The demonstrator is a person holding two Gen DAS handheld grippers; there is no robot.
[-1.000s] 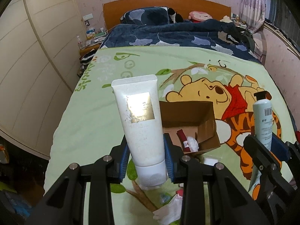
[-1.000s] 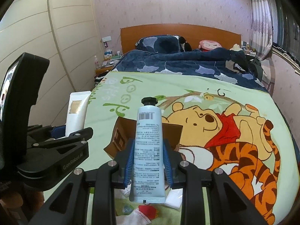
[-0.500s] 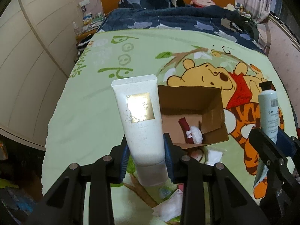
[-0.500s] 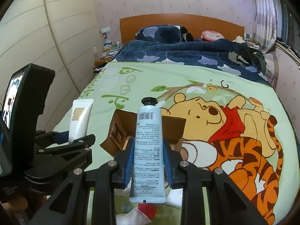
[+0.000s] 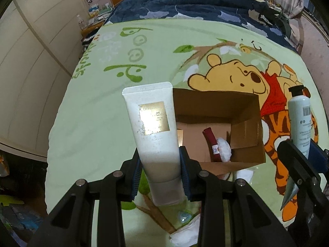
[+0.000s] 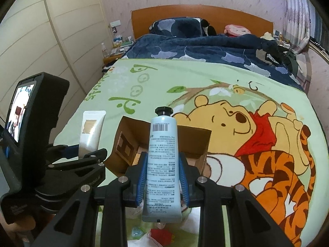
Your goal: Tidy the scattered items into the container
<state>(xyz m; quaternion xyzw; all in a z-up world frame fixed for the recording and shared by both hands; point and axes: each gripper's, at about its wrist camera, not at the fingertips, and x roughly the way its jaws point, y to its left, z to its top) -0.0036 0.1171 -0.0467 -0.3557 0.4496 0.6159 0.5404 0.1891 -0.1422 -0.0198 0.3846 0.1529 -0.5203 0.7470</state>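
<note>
**Both claws loaded, box just ahead**

Your left gripper (image 5: 160, 177) is pinching the white tube (image 5: 153, 135) low on its body, near the cap end, with the crimped end pointing up and away. Your right gripper (image 6: 162, 183) is clamped on the pale blue tube (image 6: 162, 160), black cap pointing away.

Near the claws, crumpled white tissues (image 5: 183, 236) and a small red item (image 6: 161, 235) lie loose on the green blanket (image 5: 98, 123).

Just beyond sits the open cardboard box (image 5: 218, 103), holding a dark red tube (image 5: 211, 142) and a white wad (image 5: 223, 149) at its near right corner.

Watch these risks. Both tubes stand long above the jaws, so either could catch the box's near wall and push the light box across the soft blanket. Releasing both together could make them collide or bounce out. Your two grippers sit close side by side and may knock each other.
</note>
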